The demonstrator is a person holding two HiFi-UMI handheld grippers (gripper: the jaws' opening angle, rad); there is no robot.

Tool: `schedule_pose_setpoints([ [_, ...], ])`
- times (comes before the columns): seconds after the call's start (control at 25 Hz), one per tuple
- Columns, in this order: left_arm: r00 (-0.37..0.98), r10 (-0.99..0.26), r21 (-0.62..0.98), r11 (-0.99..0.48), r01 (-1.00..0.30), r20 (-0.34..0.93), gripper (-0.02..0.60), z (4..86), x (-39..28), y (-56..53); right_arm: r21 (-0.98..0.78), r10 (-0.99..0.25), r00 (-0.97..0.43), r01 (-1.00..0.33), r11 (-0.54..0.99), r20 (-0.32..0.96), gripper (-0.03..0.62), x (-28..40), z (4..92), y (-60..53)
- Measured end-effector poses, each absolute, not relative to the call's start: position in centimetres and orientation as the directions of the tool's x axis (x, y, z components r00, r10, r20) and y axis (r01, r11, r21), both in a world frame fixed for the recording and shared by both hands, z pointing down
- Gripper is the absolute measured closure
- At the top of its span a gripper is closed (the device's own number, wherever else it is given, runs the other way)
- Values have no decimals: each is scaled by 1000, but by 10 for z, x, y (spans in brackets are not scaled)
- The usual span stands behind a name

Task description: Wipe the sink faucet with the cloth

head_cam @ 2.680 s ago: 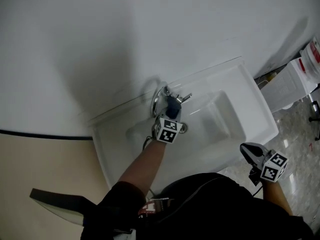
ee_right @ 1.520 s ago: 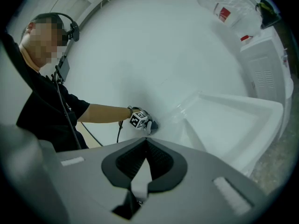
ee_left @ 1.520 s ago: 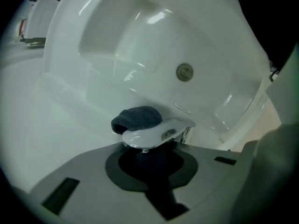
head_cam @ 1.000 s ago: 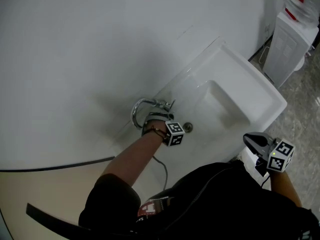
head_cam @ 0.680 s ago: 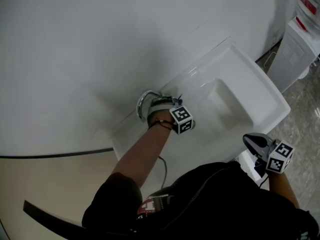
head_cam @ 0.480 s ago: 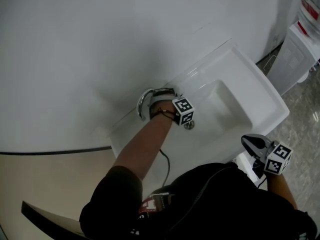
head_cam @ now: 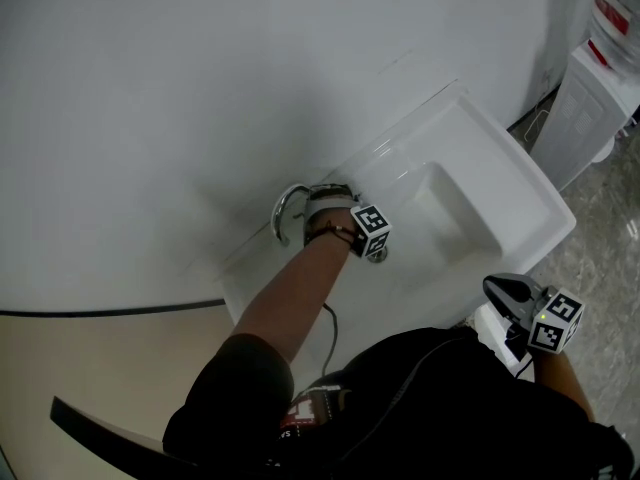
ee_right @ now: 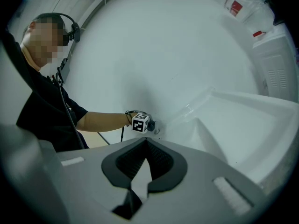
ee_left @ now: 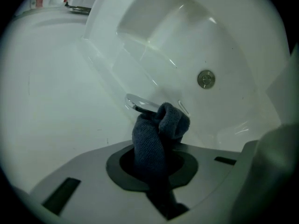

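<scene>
My left gripper [head_cam: 336,206] is at the chrome faucet [head_cam: 284,214] on the back ledge of the white sink [head_cam: 500,183]. It is shut on a dark blue cloth [ee_left: 160,133], and its jaws are closing a little tighter on it. The bunched top of the cloth touches a chrome part of the faucet [ee_left: 139,105]. In the head view the hand and marker cube [head_cam: 370,230] hide the cloth. My right gripper [head_cam: 498,289] hangs off the sink's front right corner, away from the faucet. It is shut with nothing in its jaws [ee_right: 146,142].
The drain [ee_left: 206,79] lies in the basin below the faucet. A white water dispenser [head_cam: 586,96] with a bottle on top stands on the floor to the right of the sink. A white wall [head_cam: 200,88] rises right behind the faucet.
The left hand has shifted up and to the right along the faucet and rolled, then held nearly still. The right gripper has stayed put.
</scene>
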State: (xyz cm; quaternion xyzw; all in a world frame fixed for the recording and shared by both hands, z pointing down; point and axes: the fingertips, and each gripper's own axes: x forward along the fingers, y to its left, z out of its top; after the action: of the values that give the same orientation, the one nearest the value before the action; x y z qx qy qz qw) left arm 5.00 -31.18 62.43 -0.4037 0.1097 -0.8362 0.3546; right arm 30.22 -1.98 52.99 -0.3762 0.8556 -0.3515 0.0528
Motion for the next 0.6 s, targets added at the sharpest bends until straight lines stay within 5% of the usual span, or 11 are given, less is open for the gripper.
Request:
schedule_pose_setpoints([
  [0.16, -403, -578, -474, -815, 334, 710, 538, 632, 36, -280, -647, -678, -716, -599, 472, 168, 592, 302, 531, -21],
  [0.28, -211, -293, -323, -938, -124, 933, 538, 669, 38, -224, -655, -676, -719, -591, 470, 164, 592, 302, 531, -23],
  [0.36, 17, -163, -136, -871, -472, 986, 537, 697, 41, -206, -656, -669, -723, -590, 470, 172, 593, 301, 531, -24],
  [0.48, 204, -254, 8, -608, -794, 946, 537, 716, 21, -233, -655, -653, -732, -593, 469, 195, 592, 296, 532, -24],
  [0.6, 253, -352, 91, -418, -904, 901, 537, 715, 4, -263, -657, -642, -734, -599, 459, 221, 592, 292, 534, -20],
])
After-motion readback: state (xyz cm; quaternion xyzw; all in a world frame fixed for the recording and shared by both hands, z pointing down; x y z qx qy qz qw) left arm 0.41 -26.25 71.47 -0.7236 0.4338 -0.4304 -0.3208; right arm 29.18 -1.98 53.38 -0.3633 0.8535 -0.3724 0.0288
